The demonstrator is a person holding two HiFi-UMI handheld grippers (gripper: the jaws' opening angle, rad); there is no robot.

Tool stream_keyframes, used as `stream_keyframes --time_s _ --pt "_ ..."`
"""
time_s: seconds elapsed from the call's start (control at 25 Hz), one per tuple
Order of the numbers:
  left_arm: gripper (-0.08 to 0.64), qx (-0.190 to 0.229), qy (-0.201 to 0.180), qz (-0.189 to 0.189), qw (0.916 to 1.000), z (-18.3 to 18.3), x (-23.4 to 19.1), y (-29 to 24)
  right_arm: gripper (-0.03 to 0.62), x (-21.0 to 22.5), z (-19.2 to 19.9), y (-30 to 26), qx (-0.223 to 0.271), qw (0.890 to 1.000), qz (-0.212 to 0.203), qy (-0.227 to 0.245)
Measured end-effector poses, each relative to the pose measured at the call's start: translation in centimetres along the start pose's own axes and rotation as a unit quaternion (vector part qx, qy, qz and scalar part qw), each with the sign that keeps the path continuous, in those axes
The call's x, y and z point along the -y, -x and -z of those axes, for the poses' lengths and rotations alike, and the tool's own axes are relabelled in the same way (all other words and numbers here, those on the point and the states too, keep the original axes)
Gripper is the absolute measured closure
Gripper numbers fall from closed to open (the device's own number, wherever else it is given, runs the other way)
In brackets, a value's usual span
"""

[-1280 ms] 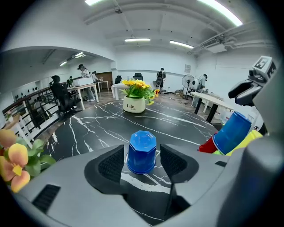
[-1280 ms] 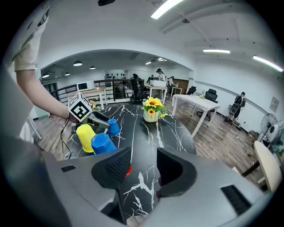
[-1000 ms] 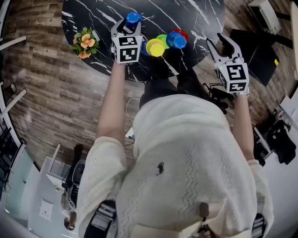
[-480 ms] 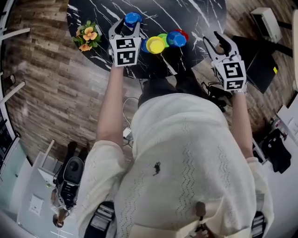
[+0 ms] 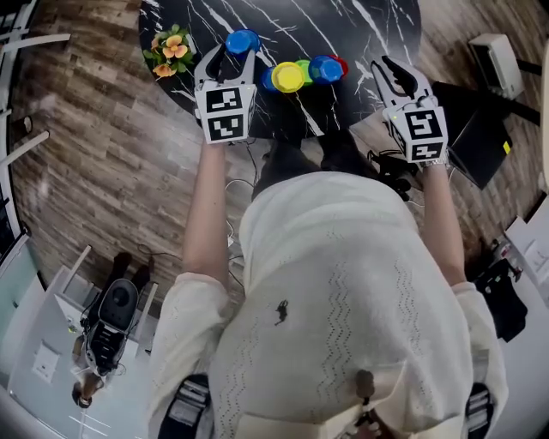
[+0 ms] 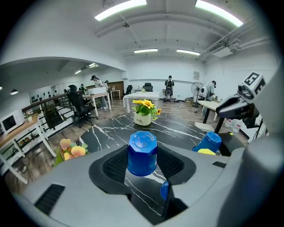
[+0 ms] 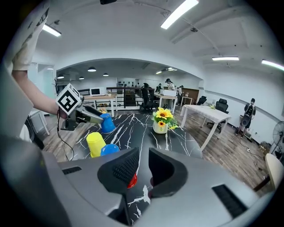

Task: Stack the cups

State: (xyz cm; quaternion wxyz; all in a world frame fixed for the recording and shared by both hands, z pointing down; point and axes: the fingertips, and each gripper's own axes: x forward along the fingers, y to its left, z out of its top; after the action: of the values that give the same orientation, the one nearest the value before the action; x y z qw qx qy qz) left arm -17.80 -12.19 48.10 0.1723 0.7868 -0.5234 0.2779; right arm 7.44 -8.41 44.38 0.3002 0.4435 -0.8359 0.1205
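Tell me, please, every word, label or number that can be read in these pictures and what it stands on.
"Life": on the white flower pot; any smaller print under it is too small to read.
Raised marks on top of the blue cup: too faint to read.
Nothing else is legible.

Cup cluster [image 5: 288, 77] near table [image 5: 360, 26] edge, open surface beyond, sunflower vase [image 6: 143, 116] behind

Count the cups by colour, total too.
blue cup: 3
yellow cup: 1
green cup: 1
red cup: 1
Total: 6
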Motion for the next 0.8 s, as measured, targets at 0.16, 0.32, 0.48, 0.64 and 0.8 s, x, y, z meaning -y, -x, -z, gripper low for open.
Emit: stream_keyframes --time_s 0.16,0.32,0.48,0.64,0.8 --pt "0.337 0.011 0.018 -0.011 0.9997 -1.3 0.8 2.7 0.583 -0.4 -0.8 0.3 0.022 1.0 -0.012 0.003" --pt "0.337 0.022 0.023 -0.02 0.9993 -2.8 1.9 5.3 0.583 -0.7 -1.7 0.7 0.04 0.999 -0.032 0.004" --pt "0.337 0.031 0.022 -0.025 0.999 -4.2 3.6 7.4 0.583 -0.7 -2.5 1.1 0.054 0.998 -0.043 0.007" --pt "0.337 0.038 0.02 -0.022 0.9988 -5.4 5.8 8.6 0.583 -0.2 -2.9 1.7 0.062 0.997 -0.048 0.016" --pt "0.337 0.032 0.009 -0.016 0.9993 -5.9 8.0 8.9 0.583 0.8 -3.0 2.1 0.067 0.996 -0.046 0.02"
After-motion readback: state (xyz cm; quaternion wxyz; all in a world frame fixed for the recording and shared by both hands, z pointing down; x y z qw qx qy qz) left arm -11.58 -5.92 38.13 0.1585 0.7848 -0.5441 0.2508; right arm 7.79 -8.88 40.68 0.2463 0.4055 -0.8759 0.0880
